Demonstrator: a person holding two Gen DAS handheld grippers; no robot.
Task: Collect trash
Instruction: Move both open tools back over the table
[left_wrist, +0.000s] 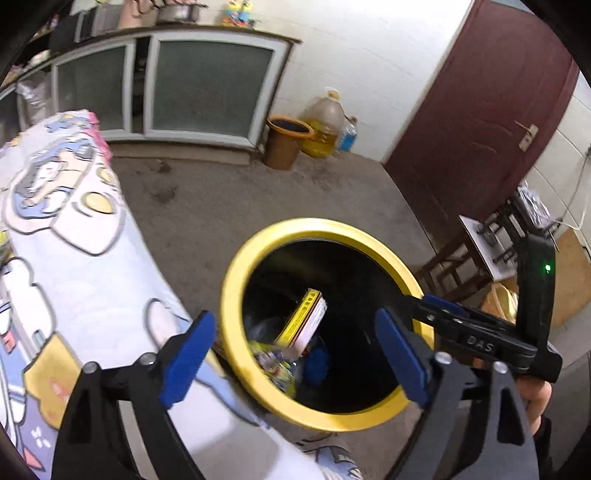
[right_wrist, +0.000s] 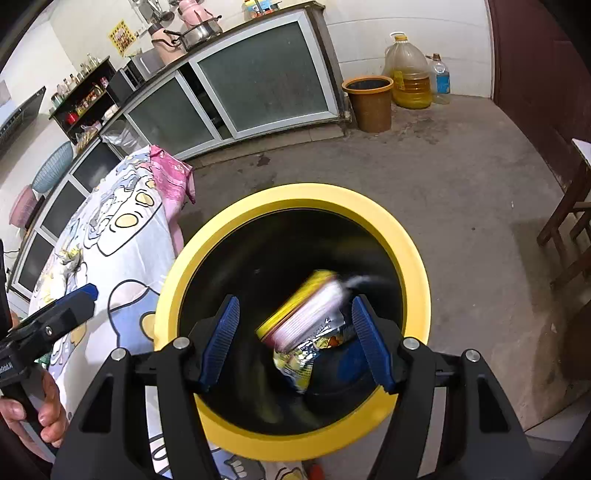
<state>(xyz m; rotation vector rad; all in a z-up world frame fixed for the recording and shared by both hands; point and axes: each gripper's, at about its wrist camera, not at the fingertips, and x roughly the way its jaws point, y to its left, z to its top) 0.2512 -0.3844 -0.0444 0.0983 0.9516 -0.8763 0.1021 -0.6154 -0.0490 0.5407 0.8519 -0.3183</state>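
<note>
A grey concrete floor (right_wrist: 461, 192) runs back to a low cabinet (right_wrist: 258, 74) with frosted sliding doors, a brown bucket (right_wrist: 369, 103) and a jug of oil (right_wrist: 410, 74) beside it. Close in front stands a black bin with a yellow rim (right_wrist: 417, 266), set against a table draped in a cartoon-print cloth (right_wrist: 125, 236). The right gripper (right_wrist: 295, 341) hangs over the bin's mouth with its jaws spread wide and nothing between them. Below it, inside the bin, a yellow and white box (right_wrist: 306, 310) shows blurred, tilted above a crumpled foil wrapper (right_wrist: 303, 354). The left gripper (left_wrist: 295, 354) is also wide open and empty, held over the bin's near rim.
</note>
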